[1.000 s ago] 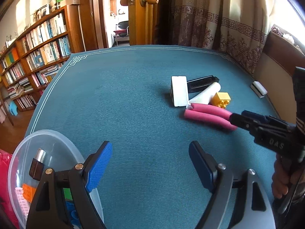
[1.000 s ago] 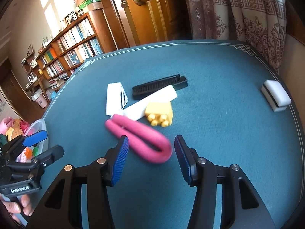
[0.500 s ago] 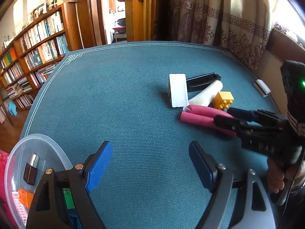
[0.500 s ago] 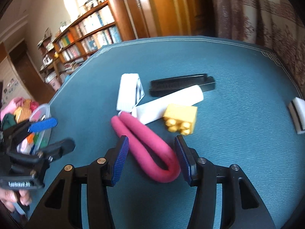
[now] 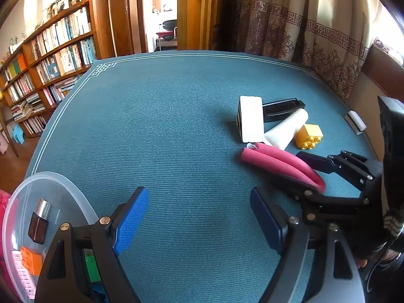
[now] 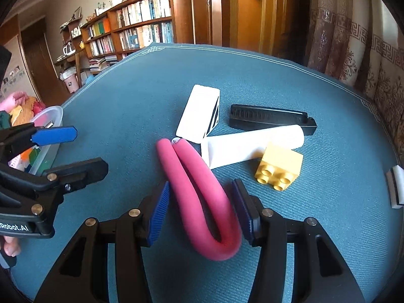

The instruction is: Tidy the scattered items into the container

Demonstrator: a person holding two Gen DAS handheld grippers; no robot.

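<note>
On the blue counter (image 6: 290, 80), the right claw (image 6: 199, 208) has advanced until its wide-open jaws straddle the bend of the pink foam tube (image 6: 199, 189), not yet clamped, so a grasp looks imminent. That tube is soft, folded into a U, beside the white tube (image 6: 252, 146). Nearer the tub (image 5: 75, 197), the left claw (image 5: 197, 224) hangs open and empty.

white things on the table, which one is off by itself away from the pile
The small white block with a black stripe, alone near the right edge of the table. The white box and white tube lie in the cluster beside the pink foam loop.
</note>
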